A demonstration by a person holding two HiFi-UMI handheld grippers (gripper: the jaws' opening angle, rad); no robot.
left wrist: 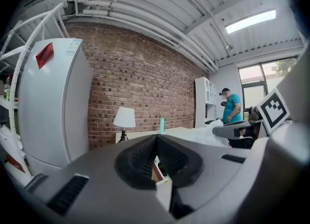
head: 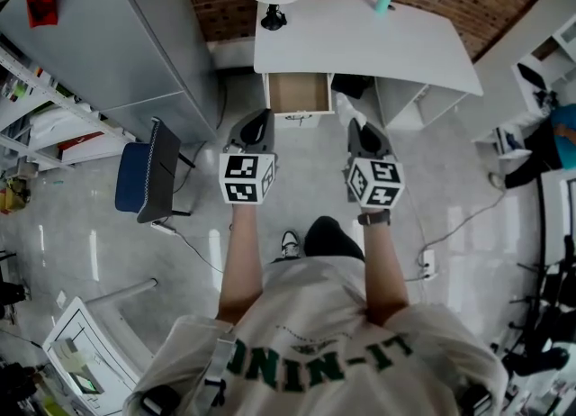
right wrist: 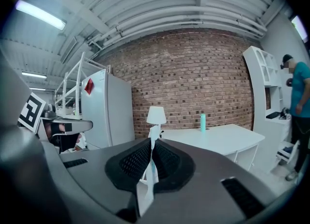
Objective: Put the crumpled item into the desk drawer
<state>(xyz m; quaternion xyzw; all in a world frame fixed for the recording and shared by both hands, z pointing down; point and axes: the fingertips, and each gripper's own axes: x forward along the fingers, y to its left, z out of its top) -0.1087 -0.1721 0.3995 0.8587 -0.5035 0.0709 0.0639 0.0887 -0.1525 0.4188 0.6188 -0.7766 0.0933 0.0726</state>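
Beside left gripper (head: 262, 114), right gripper (head: 354, 124) extends toward drawer (head: 297, 92).

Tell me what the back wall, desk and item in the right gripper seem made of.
Wall: red brick, matte, mortar joints visible. Desk: smooth white top, faint sheen, likely painted or laminated board. Item: thin, white, creased strip, probably paper or tissue.

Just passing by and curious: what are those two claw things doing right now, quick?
Left gripper: closed, nothing between its jaws.
Right gripper: closed on a thin white crumpled item.
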